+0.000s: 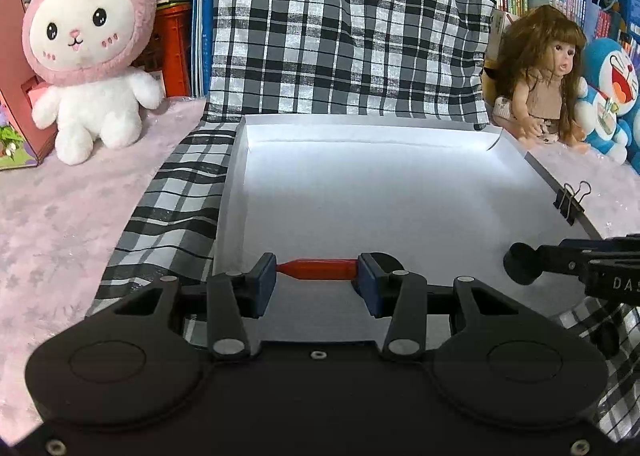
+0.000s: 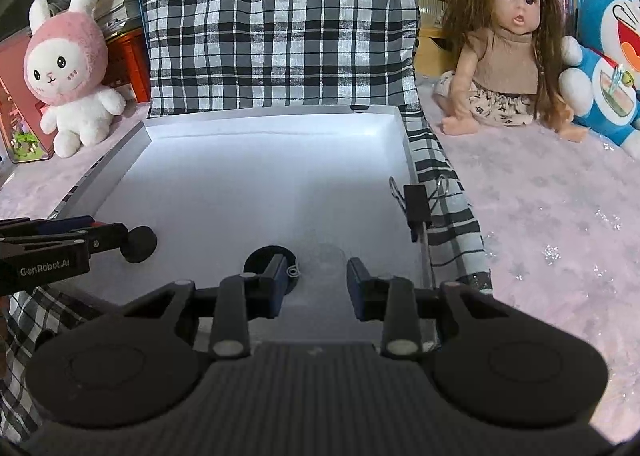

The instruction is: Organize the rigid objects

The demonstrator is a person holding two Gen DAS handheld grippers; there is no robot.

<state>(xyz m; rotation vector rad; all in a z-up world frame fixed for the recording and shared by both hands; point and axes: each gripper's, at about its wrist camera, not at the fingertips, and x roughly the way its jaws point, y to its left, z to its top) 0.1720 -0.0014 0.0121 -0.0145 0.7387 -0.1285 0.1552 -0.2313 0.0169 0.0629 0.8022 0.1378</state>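
My left gripper (image 1: 316, 270) is shut on a short red stick-shaped piece (image 1: 318, 268), held crosswise between its blue pads just above the near part of a white tray (image 1: 360, 196). My right gripper (image 2: 316, 268) hangs low over the same tray (image 2: 240, 176) with its jaws apart and nothing pressed between the pads. A black round piece (image 2: 262, 258) with a small metal loop lies on the tray floor, partly hidden behind the left finger. Each gripper shows at the edge of the other's view, the right gripper (image 1: 520, 262) and the left gripper (image 2: 136, 244).
A black binder clip (image 2: 416, 202) grips the tray's right rim. Checked cloth (image 1: 340, 36) lies under and behind the tray. A pink bunny plush (image 1: 88, 56) sits at the left; a doll (image 2: 504, 44) and a blue plush (image 2: 608, 68) sit at the right, with books behind.
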